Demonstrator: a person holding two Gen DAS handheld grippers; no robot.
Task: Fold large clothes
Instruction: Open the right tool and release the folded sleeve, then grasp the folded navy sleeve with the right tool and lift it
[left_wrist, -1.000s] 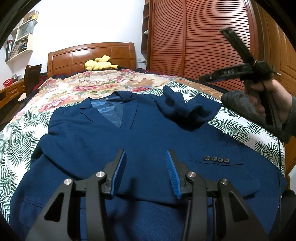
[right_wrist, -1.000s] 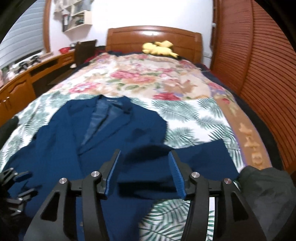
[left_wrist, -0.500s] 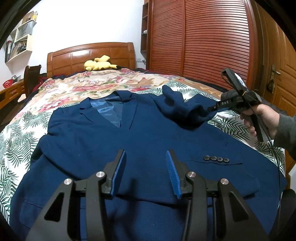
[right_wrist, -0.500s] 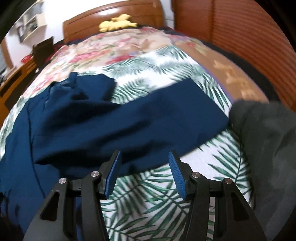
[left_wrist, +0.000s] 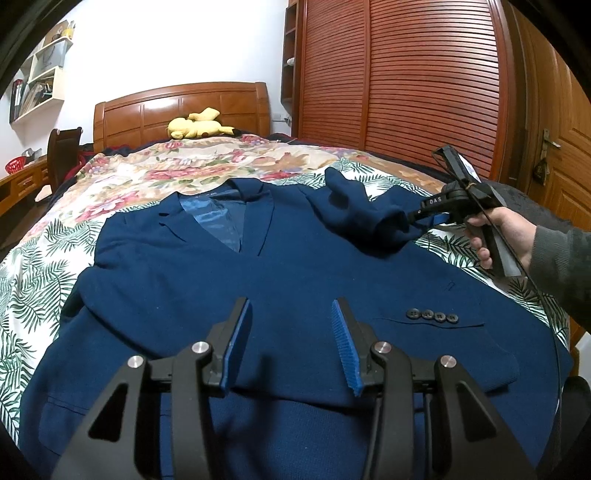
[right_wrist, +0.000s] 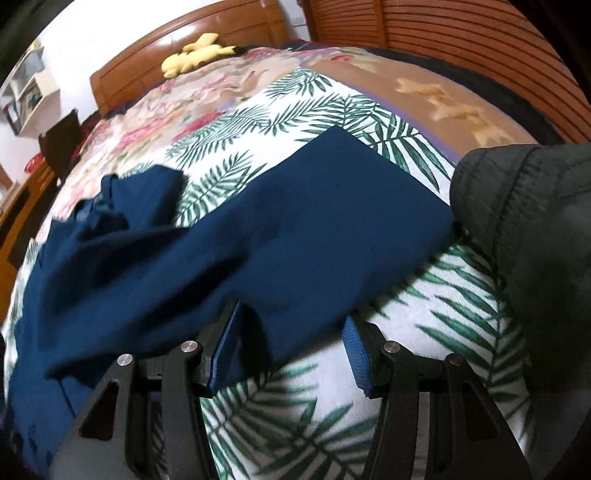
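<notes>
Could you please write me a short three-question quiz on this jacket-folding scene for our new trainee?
1. True or false: the left tool is clamped on the navy jacket.
2. Which part of the jacket does the right tool straddle? A) the collar B) the edge of the spread sleeve C) the hem
3. How many buttons show on the cuff of the sleeve folded across the jacket?

Key:
1. False: its jaws stand apart above the cloth, with nothing gripped.
2. B: the sleeve edge lies between open jaws, not yet pinched.
3. Four, in a row.
</notes>
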